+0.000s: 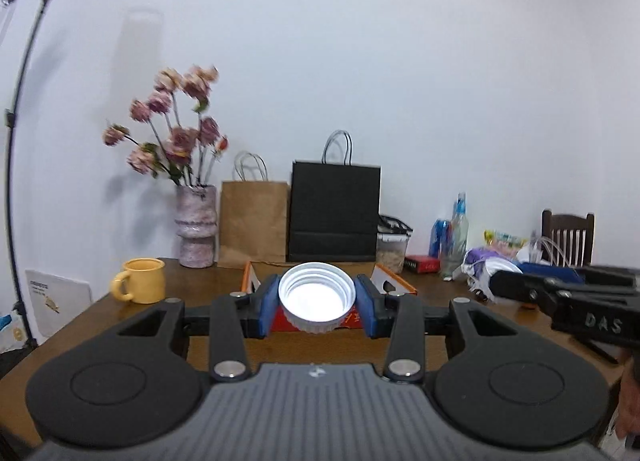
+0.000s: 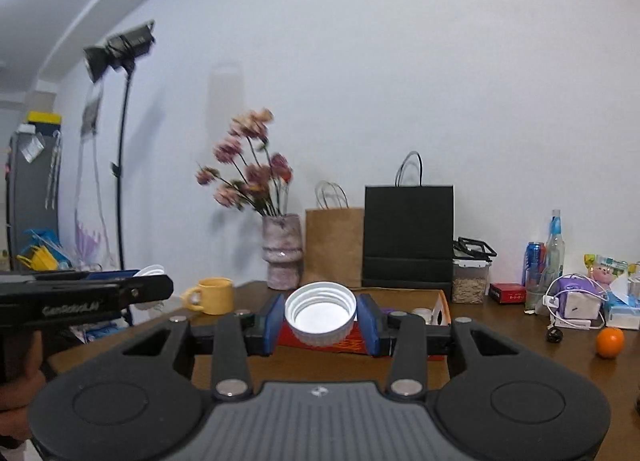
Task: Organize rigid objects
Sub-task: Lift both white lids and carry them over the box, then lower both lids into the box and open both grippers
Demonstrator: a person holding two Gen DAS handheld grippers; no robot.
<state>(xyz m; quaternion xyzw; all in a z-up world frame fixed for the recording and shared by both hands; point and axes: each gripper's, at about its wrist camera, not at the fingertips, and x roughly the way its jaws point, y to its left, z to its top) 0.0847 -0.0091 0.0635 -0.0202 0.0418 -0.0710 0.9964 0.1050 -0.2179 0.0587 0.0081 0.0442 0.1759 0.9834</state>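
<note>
My left gripper (image 1: 317, 303) is shut on a white ribbed jar lid (image 1: 317, 298), open side toward the camera, held above the wooden table (image 1: 100, 317) in front of an orange-edged cardboard box (image 1: 394, 281). My right gripper (image 2: 322, 315) is shut on a second white ribbed lid (image 2: 321, 313), also held above the same box (image 2: 440, 307). The right gripper's body shows at the right of the left wrist view (image 1: 568, 293). The left gripper's body shows at the left of the right wrist view (image 2: 84, 297), with a white lid edge (image 2: 150, 271) at its tip.
A yellow mug (image 1: 140, 280), a pink vase of flowers (image 1: 196, 229), brown (image 1: 253, 221) and black paper bags (image 1: 334, 213) stand at the back. To the right are a clear food container (image 2: 470, 281), bottles (image 2: 554, 253), a red box (image 2: 507, 293), clutter and an orange (image 2: 609, 342).
</note>
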